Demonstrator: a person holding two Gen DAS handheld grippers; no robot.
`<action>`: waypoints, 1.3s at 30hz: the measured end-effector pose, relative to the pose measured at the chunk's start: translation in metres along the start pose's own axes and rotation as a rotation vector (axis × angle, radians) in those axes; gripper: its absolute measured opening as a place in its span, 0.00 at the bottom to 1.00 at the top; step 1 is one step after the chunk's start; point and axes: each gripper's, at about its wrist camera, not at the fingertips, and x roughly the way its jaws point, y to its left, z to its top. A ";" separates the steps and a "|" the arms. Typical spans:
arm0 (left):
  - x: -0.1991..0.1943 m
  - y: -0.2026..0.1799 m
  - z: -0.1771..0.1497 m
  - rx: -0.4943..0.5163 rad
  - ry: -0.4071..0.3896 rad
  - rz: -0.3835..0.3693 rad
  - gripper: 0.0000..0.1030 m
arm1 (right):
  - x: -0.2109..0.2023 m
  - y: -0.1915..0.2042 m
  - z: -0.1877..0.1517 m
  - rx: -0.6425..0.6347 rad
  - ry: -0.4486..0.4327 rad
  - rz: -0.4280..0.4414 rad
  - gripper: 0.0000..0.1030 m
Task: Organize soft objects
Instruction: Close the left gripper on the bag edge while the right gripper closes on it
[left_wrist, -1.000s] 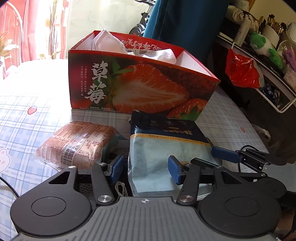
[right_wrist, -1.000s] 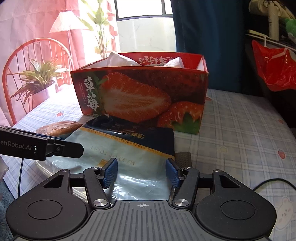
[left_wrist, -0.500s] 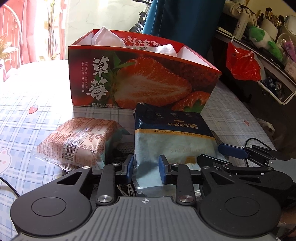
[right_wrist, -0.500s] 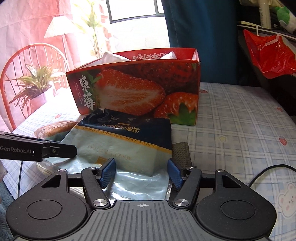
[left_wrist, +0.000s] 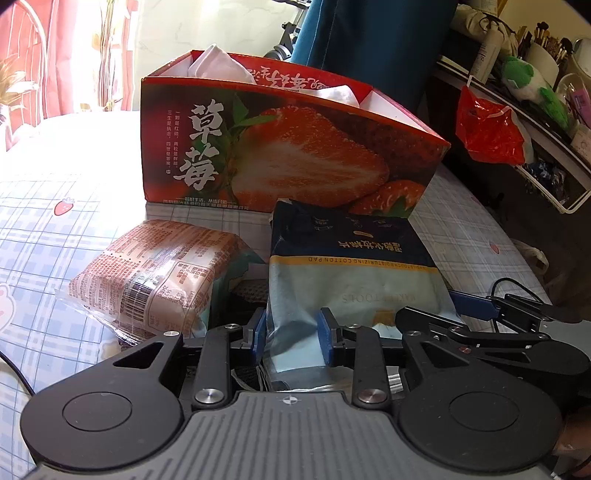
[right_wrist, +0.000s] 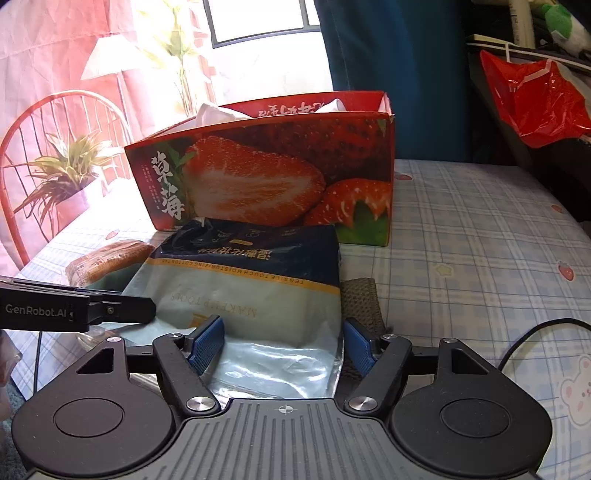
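Note:
A blue and pale cotton pad pouch (left_wrist: 354, 280) lies on the checked tablecloth in front of the red strawberry box (left_wrist: 288, 147). My left gripper (left_wrist: 291, 334) is shut on the pouch's near left corner. My right gripper (right_wrist: 284, 343) is open, its blue pads on either side of the same pouch (right_wrist: 251, 280) at its near edge. A pink wrapped soft pack (left_wrist: 155, 273) lies left of the pouch. White soft items (left_wrist: 218, 68) stick out of the box.
A dark knitted cloth (right_wrist: 360, 299) lies under the pouch's right side. A red plastic bag (left_wrist: 487, 129) hangs on a shelf rack at the right. A red chair and a potted plant (right_wrist: 62, 177) stand beyond the table's left edge. A black cable (right_wrist: 532, 339) runs at the right.
My left gripper has closed from wide open onto the pouch's corner. The pouch's near end has risen slightly and both grippers have moved a little closer to the box.

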 end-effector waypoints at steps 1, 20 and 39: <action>0.000 0.000 0.000 0.000 0.000 -0.001 0.31 | 0.000 0.001 0.000 -0.006 -0.002 -0.001 0.60; -0.017 -0.004 0.004 0.013 -0.070 0.029 0.10 | -0.019 0.000 0.010 -0.008 -0.091 -0.012 0.17; -0.022 -0.011 0.003 0.043 -0.090 0.014 0.10 | -0.028 0.007 0.014 -0.025 -0.137 0.000 0.17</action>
